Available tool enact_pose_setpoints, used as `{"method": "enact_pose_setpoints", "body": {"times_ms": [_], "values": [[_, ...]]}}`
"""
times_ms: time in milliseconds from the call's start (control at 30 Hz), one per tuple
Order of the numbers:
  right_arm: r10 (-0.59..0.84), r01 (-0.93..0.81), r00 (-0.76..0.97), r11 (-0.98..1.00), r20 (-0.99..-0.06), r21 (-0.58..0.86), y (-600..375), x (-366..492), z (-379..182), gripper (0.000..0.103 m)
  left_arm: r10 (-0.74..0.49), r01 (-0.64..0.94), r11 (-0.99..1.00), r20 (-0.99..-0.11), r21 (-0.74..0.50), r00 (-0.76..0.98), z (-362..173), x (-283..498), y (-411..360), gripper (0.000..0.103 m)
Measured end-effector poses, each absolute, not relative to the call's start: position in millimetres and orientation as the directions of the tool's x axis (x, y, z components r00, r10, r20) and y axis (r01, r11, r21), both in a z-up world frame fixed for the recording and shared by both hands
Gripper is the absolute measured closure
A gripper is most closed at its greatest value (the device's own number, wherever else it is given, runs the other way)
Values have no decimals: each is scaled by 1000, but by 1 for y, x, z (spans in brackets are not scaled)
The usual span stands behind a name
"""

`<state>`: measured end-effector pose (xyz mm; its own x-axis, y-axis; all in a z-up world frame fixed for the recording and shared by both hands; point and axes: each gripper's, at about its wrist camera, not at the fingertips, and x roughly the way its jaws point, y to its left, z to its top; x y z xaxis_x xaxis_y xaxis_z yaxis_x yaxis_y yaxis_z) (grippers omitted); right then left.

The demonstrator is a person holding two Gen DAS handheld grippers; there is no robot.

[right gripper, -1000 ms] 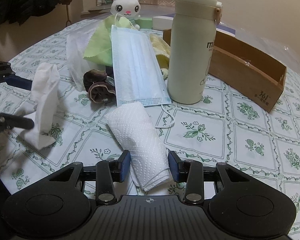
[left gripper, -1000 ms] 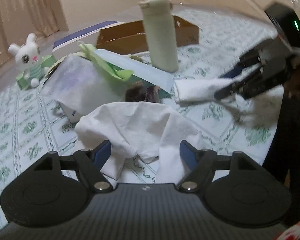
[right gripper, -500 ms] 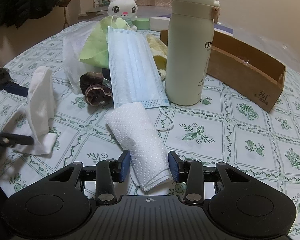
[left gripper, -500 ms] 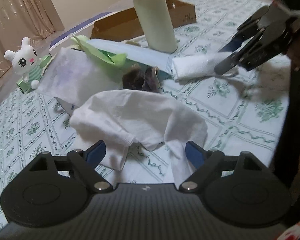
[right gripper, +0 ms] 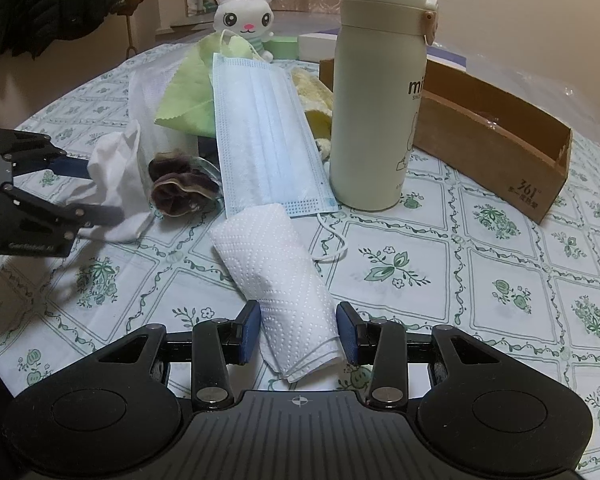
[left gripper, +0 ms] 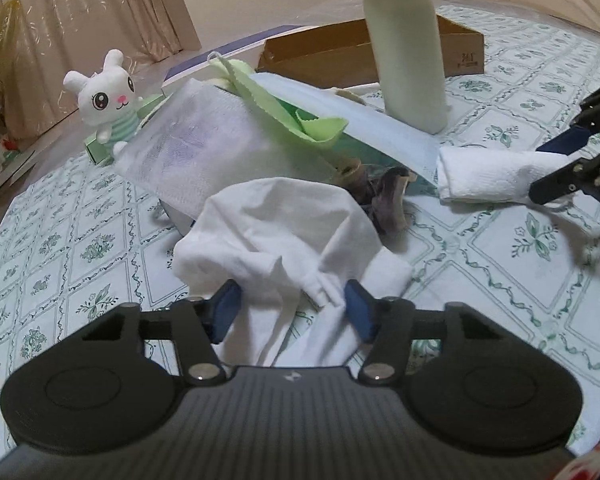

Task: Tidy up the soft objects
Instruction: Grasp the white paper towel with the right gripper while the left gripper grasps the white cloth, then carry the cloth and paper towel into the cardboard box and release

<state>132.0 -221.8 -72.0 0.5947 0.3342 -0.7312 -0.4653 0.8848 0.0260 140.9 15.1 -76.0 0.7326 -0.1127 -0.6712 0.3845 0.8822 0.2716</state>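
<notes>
Nearest the left wrist camera, the left gripper [left gripper: 292, 308] had just been closing, its blue-padded fingers [left gripper: 227, 309] now bunching the crumpled white cloth [left gripper: 284, 236] between them on the desk [left gripper: 500, 280] with its green floral-patterned covering. In the right wrist view, the right gripper [right gripper: 298, 334] had its fingers [right gripper: 249, 332] on either side of the near end of a rolled white embossed paper towel [right gripper: 276, 272], which lay on the desk; whether the pads pressed it could not be told. Just beyond the cloth sat a brown ruffled scrunchie [right gripper: 180, 192]. Behind it a pale blue pleated face mask [right gripper: 264, 136] and a light green microfibre cloth [right gripper: 192, 92] lay draped over a heap. Further back stood a tall cream insulated bottle [right gripper: 380, 96], upright, with an open brown cardboard box [right gripper: 496, 140] behind it. Farthest was a white plush rabbit [right gripper: 244, 20].
</notes>
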Motion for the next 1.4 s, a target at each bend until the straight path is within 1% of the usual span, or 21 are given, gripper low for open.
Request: {"method": "enact_pose_setpoints", "body": {"times_ms": [67, 167, 200, 267, 333, 433, 600, 733, 833, 1133, 1400], "values": [[335, -466, 595, 885, -731, 26, -222, 132, -72, 62, -116, 382, 886, -674, 262, 730, -78, 144, 15, 58], [334, -465, 595, 885, -731, 26, -222, 132, -72, 62, -121, 380, 892, -678, 246, 725, -79, 148, 15, 71], [334, -465, 595, 885, -731, 26, -222, 132, -72, 62, -124, 382, 892, -682, 241, 721, -79, 149, 14, 78], [334, -466, 595, 884, -731, 24, -222, 132, -72, 62, -124, 379, 895, -687, 234, 716, -79, 151, 13, 84], [334, -468, 596, 884, -730, 23, -222, 132, -71, 62, -128, 378, 899, -694, 219, 708, -78, 152, 12, 93], [333, -470, 597, 882, -730, 18, -221, 132, -72, 62, -125, 370, 905, -700, 210, 703, -76, 151, 11, 97], [328, -473, 600, 881, -729, 7, -220, 128, -71, 63, -127, 338, 926, -705, 168, 698, -68, 142, 17, 99], [334, -466, 606, 885, -721, 18, -222, 124, -65, 71, -142, 303, 946, -696, 114, 704, -54, 131, 24, 99], [336, -465, 618, 885, -711, 14, -223, 120, -58, 74, -152, 288, 954, -684, 89, 714, -41, 123, 27, 99], [339, -431, 666, 902, -664, 28, -239, 104, -35, 76, -181, 269, 962, -618, 52, 765, 3, 108, 29, 99], [321, -377, 698, 925, -640, 53, -255, 97, -20, 76, -197, 278, 960, -601, 43, 774, 19, 104, 23, 99]]}}
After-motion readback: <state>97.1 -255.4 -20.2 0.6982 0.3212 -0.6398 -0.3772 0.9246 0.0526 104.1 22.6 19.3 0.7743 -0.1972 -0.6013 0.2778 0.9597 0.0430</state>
